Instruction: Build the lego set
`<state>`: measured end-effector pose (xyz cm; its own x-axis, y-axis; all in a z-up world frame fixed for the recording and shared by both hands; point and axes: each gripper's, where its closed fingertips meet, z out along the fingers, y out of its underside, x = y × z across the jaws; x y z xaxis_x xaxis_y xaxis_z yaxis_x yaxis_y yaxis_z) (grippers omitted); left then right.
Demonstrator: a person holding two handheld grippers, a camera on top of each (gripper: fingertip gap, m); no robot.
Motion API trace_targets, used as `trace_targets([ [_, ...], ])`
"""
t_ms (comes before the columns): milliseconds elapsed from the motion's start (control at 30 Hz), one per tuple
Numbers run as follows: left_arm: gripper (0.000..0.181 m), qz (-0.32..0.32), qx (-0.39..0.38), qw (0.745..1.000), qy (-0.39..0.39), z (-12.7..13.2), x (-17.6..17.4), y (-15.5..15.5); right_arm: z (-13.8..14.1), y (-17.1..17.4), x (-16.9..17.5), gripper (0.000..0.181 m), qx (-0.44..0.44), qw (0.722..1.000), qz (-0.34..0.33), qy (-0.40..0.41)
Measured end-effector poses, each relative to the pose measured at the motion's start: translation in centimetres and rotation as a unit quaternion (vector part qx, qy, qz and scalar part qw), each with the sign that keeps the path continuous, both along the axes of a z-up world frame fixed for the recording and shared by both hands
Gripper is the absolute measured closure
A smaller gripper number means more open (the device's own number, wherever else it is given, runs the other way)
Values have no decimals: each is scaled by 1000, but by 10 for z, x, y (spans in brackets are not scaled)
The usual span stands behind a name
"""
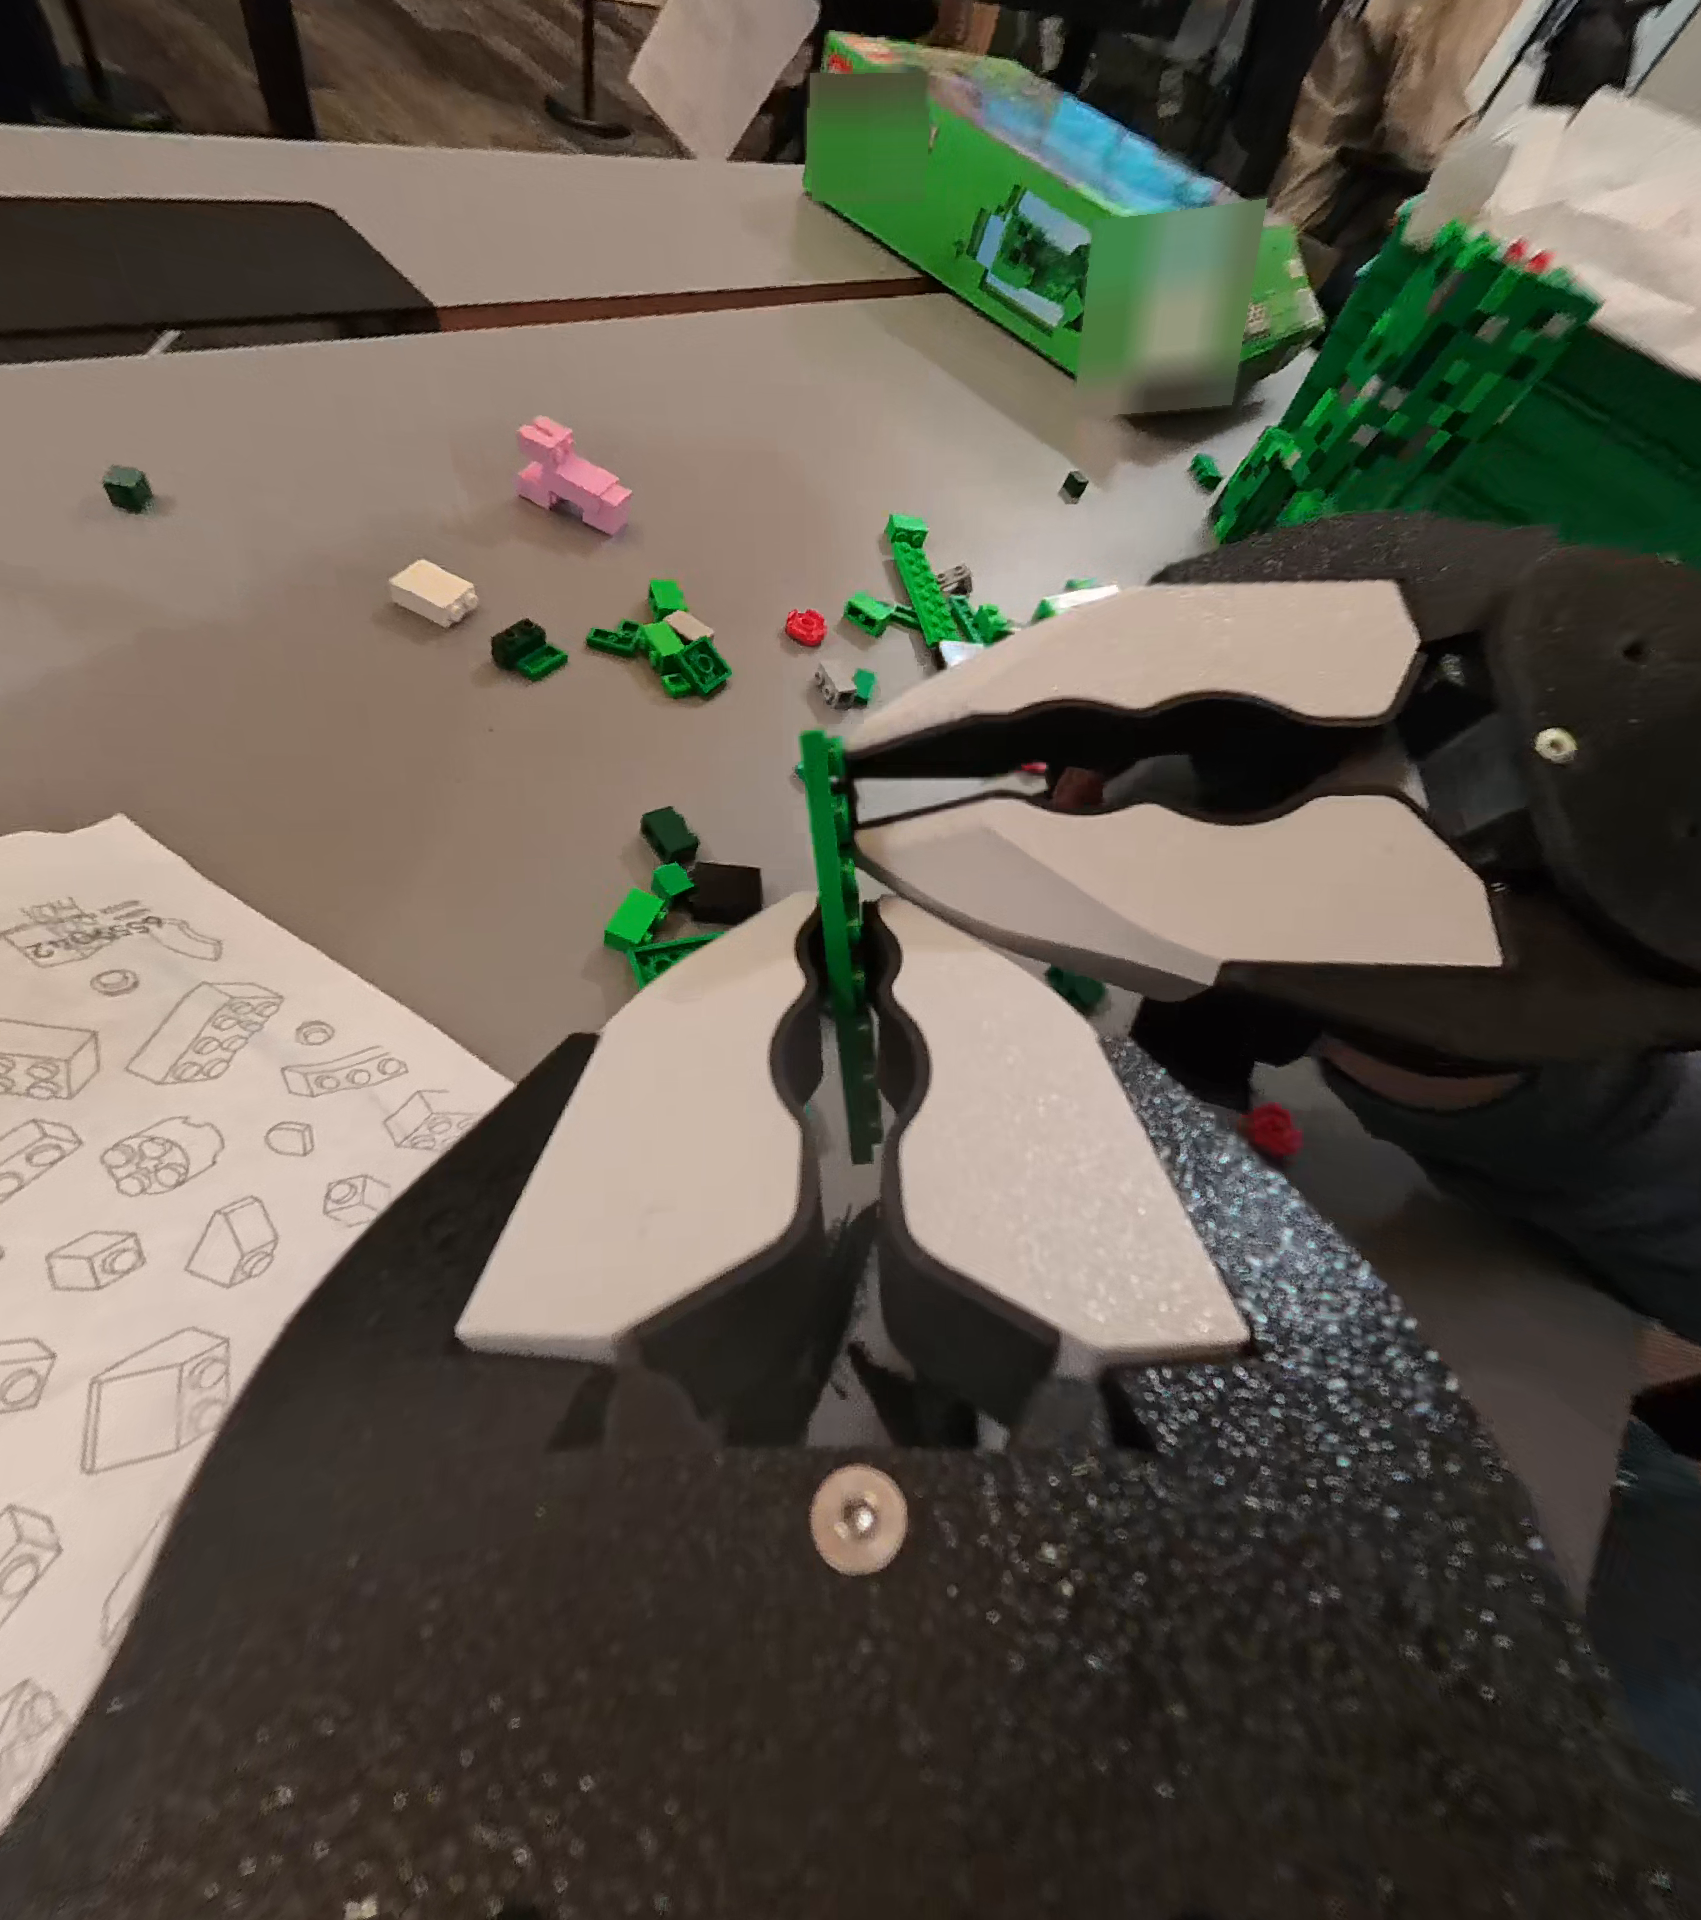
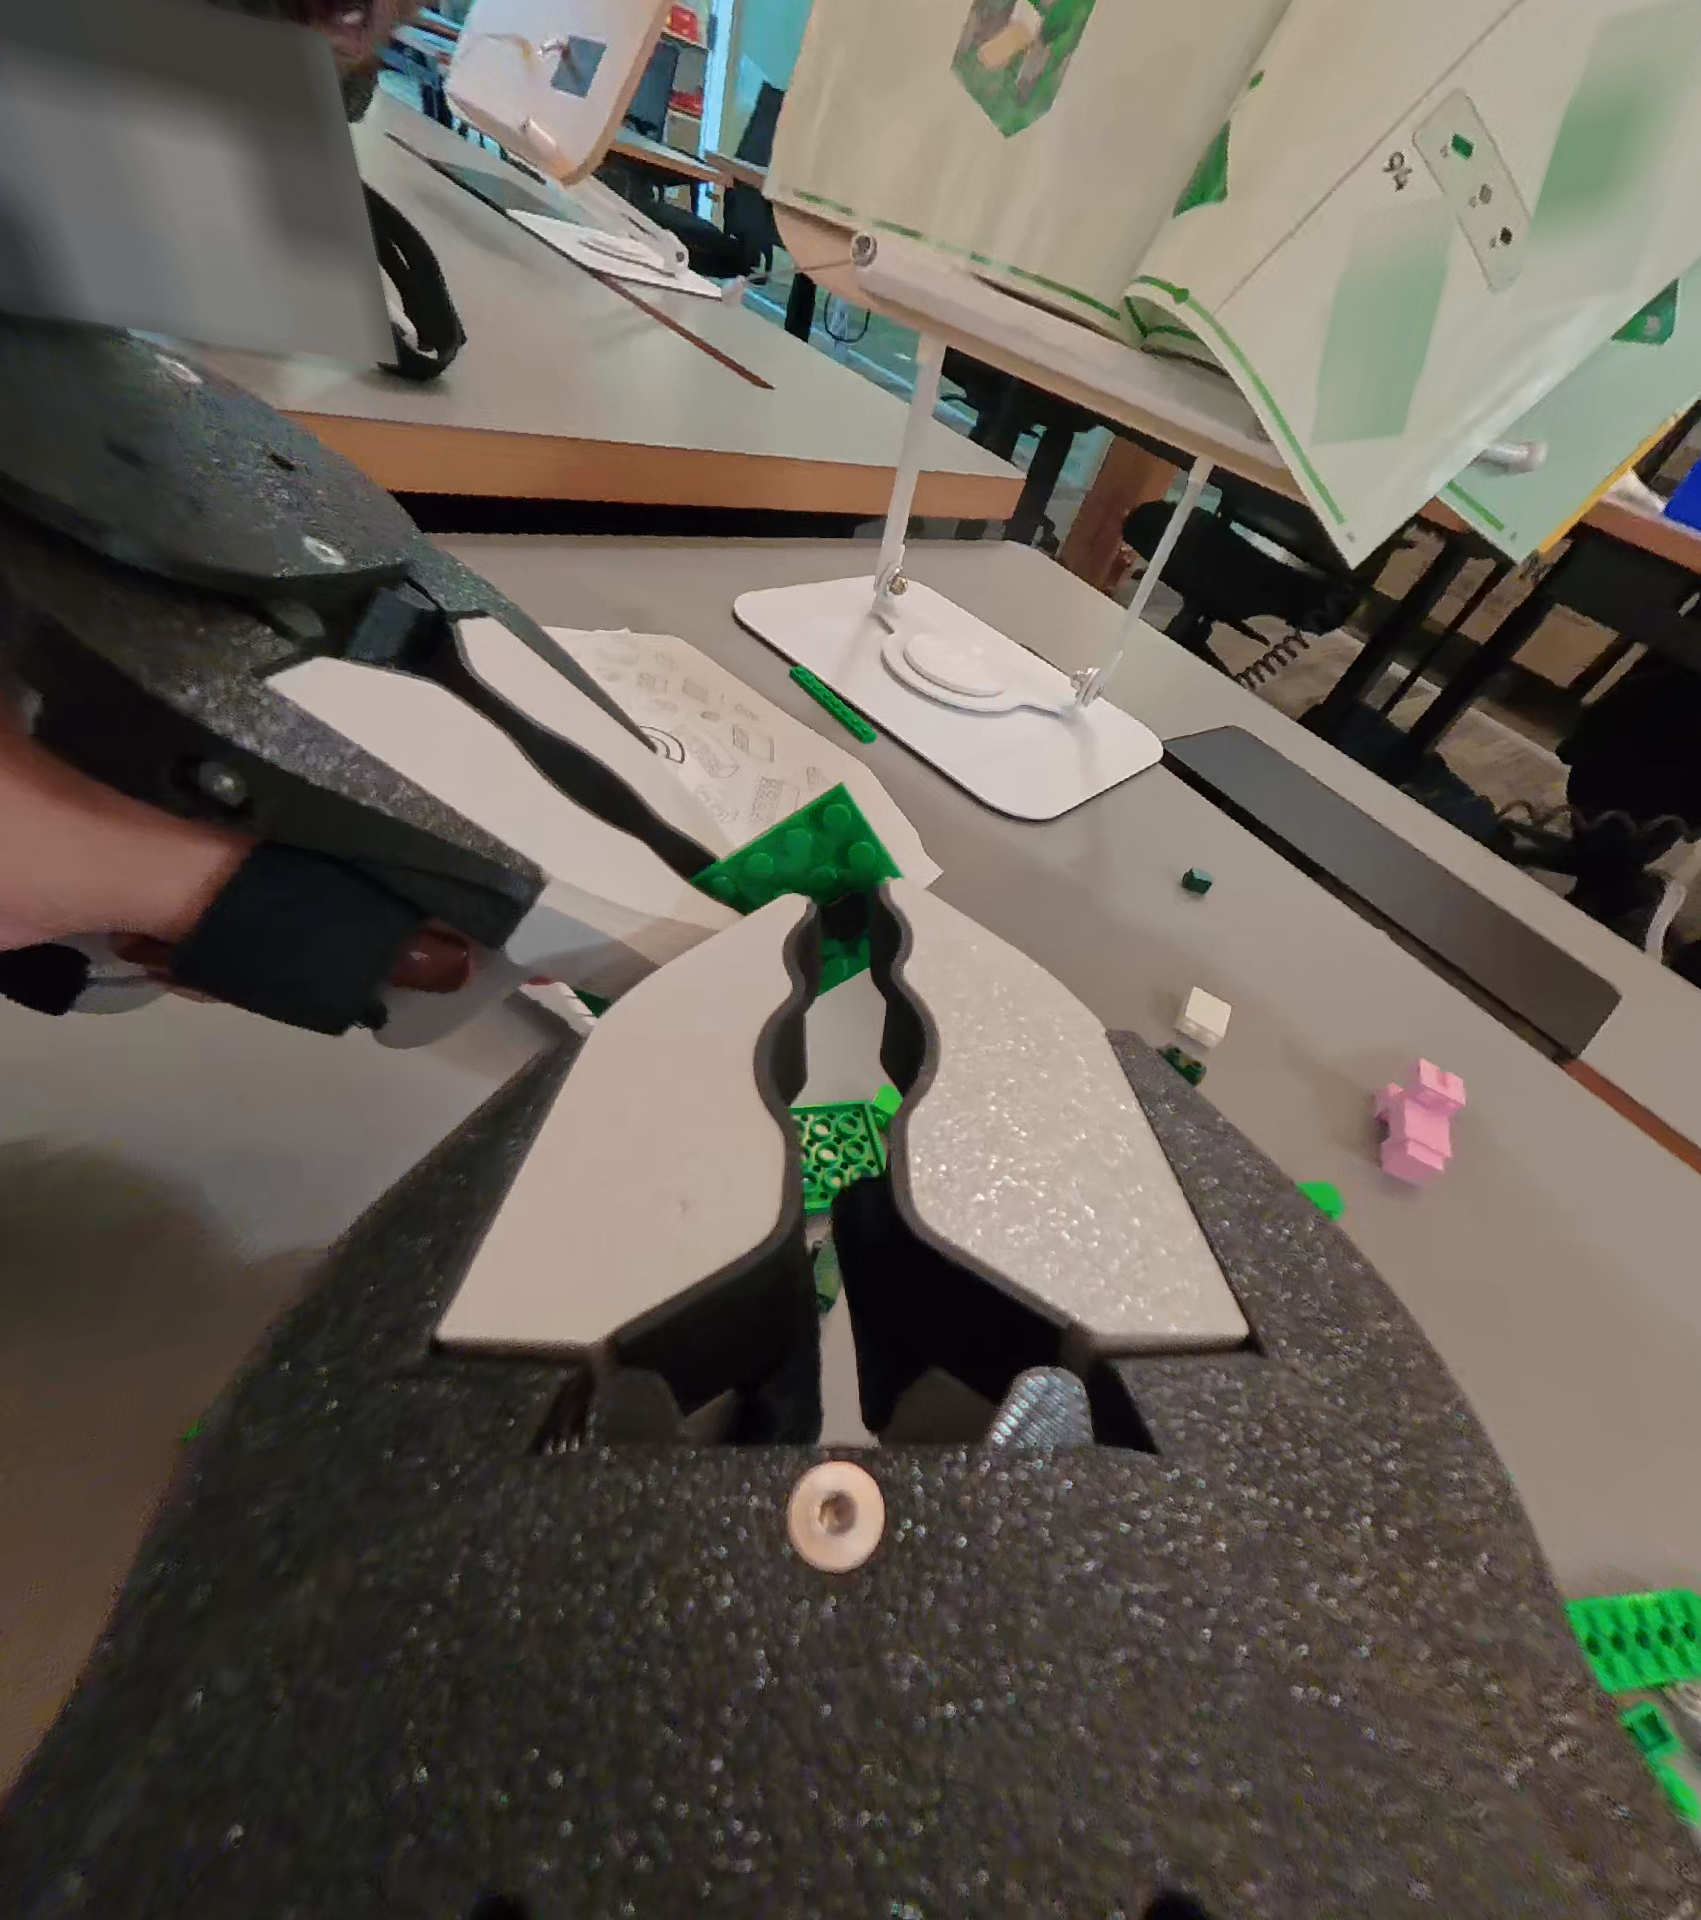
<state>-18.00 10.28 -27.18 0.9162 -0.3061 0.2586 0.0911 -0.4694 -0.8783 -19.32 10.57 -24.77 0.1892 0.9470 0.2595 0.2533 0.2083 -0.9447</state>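
Observation:
My left gripper (image 1: 844,914) is shut on a thin green plate (image 1: 825,810), held upright and edge-on above the grey table. My right gripper (image 1: 854,790) comes in from the right, its tips against the plate's upper part. In the right wrist view my right gripper (image 2: 844,904) is shut on a small dark piece (image 2: 846,920) that touches the studded face of the green plate (image 2: 804,852). The left gripper (image 2: 716,883) holds that plate from the left.
Loose green bricks (image 1: 669,644), a red piece (image 1: 804,625), a white brick (image 1: 430,592) and a pink pig (image 1: 571,478) lie on the table. A green box (image 1: 1033,229) and a green built model (image 1: 1397,395) stand at the back right. A printed sheet (image 1: 98,1143) lies left. A booklet stand (image 2: 950,707) stands beyond. The grippers are tip to tip, or close to it. The white brick (image 1: 430,592) is about equally far from each gripper, around 20 centimeters. Seen from the right wrist view (image 2: 1198,1011) as well.

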Motion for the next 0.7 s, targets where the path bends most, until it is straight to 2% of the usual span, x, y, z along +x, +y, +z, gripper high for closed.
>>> trace_targets([
  [67, 176, 7, -8, 1000, 10, -4, -1, 1, -4, 2, 0, 171, -17, 1000, -10, -6],
  [167, 176, 14, -12, 1000, -2, -8, -2, 2, -7, 10, 1, 159, -43, 998, -39, -9],
  [300, 176, 29, -2, 999, 18, -8, -3, 4, -9, 9, 0, 162, -86, 995, -42, 6],
  [467, 176, 33, -6, 999, 30, -11, -4, 4, -12, 15, 2, 151, -107, 993, -52, 12],
  [700, 177, 34, -31, 997, 63, -23, -10, 0, -22, 15, 0, 149, -67, 995, -65, -22],
])
